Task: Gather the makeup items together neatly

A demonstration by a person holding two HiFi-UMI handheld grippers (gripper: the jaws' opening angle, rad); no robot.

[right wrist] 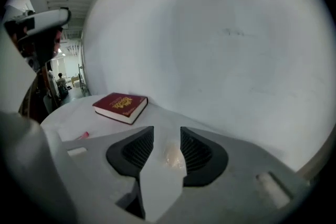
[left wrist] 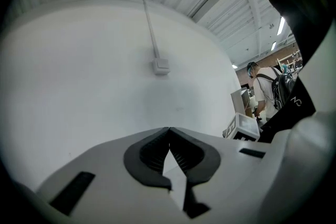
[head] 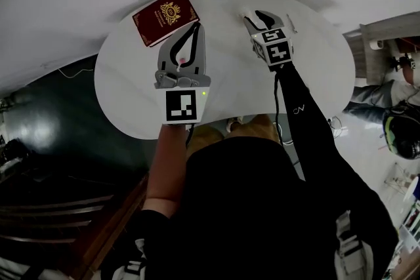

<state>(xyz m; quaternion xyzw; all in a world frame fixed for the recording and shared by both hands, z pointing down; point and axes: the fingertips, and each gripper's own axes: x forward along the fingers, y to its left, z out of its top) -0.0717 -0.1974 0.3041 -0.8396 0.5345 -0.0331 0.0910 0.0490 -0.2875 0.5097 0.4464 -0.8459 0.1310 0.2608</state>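
My right gripper (right wrist: 167, 131) tips down near the far right edge of the white table (head: 131, 88). Its 2 jaws are spread wide around a small pale makeup item (right wrist: 172, 157) that lies on the tabletop, with neither pad pressing it, which I judge suits gathering here. My left gripper (left wrist: 169, 129) hovers level over the table's middle, jaws closed tip to tip on nothing, seemingly kept clear, with a red book (head: 165, 16) near the far left edge.
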